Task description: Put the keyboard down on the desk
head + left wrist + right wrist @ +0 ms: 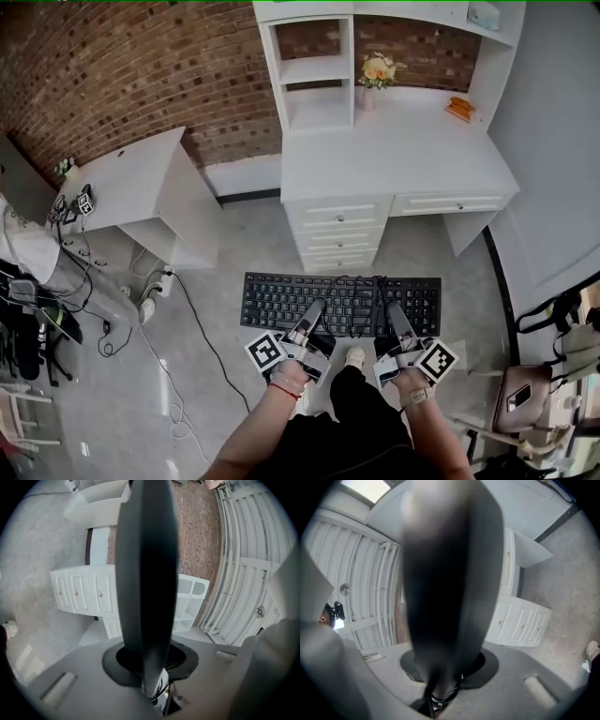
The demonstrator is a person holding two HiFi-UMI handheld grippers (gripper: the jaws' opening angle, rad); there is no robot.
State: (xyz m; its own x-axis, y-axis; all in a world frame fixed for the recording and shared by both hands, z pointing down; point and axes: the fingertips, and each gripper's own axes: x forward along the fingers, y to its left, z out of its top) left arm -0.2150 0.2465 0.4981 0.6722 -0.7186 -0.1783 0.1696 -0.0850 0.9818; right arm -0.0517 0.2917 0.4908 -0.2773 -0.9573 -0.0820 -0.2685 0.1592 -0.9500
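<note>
Load: flat black plastic keyboard (342,302), level, short of the white wooden table (394,155).
Left gripper (312,317): clenched on its near edge.
Right gripper (395,319): likewise, balancing it.

Keyboard (272,298) before desk (394,155), side table (131,180) left of desk

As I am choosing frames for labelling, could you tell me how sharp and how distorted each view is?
Head view: evenly lit and sharp, the keyboard crisp, fisheye bowing the desk edges. Left gripper view: keyboard looms as a dark, fairly defined band inside a round vignette. Right gripper view: keyboard out of focus, edges smeared, while the drawers behind are clear.
</note>
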